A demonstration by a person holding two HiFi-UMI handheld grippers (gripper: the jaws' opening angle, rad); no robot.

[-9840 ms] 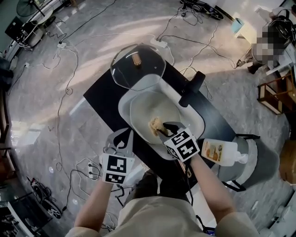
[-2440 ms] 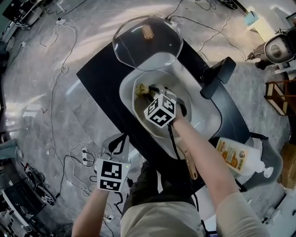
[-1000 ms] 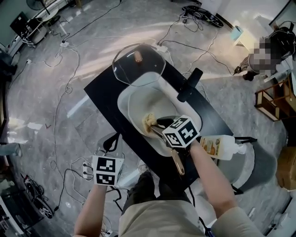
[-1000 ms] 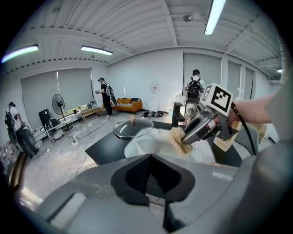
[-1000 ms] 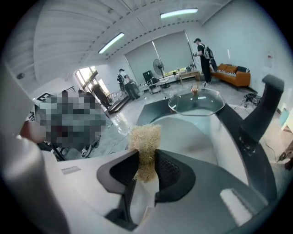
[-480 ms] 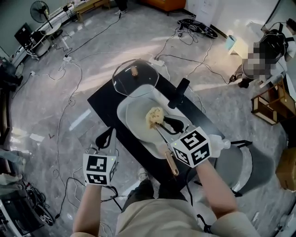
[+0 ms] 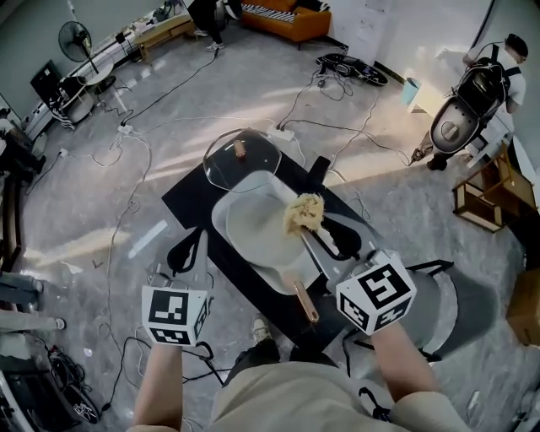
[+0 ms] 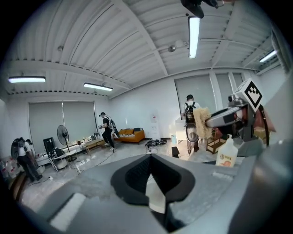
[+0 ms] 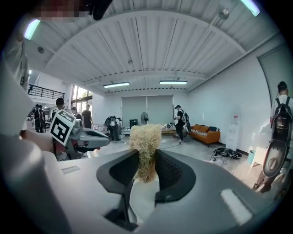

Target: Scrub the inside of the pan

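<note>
Scrubber (image 7: 305, 213), in right hand-held gripper (image 7: 319, 226), now above pan (image 7: 253, 232); bottle (image 8: 227, 154) behind cube (image 7: 375, 299).

A large hall with a glossy grey stone floor (image 7: 194, 93) strewn with cables (image 7: 114, 160); a black table (image 7: 184, 196) stands mid-floor. An orange sofa (image 7: 291, 21) and a standing fan (image 7: 74, 38) stand by the far wall. A white ribbed ceiling (image 8: 114, 50) carries tube lights (image 8: 194, 36), and grey blinds (image 8: 59, 123) cover tall windows

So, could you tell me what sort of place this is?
Probably an open lab or workshop hall, not a kitchen: loose cables on the floor, a pedestal fan, an orange sofa.
</note>
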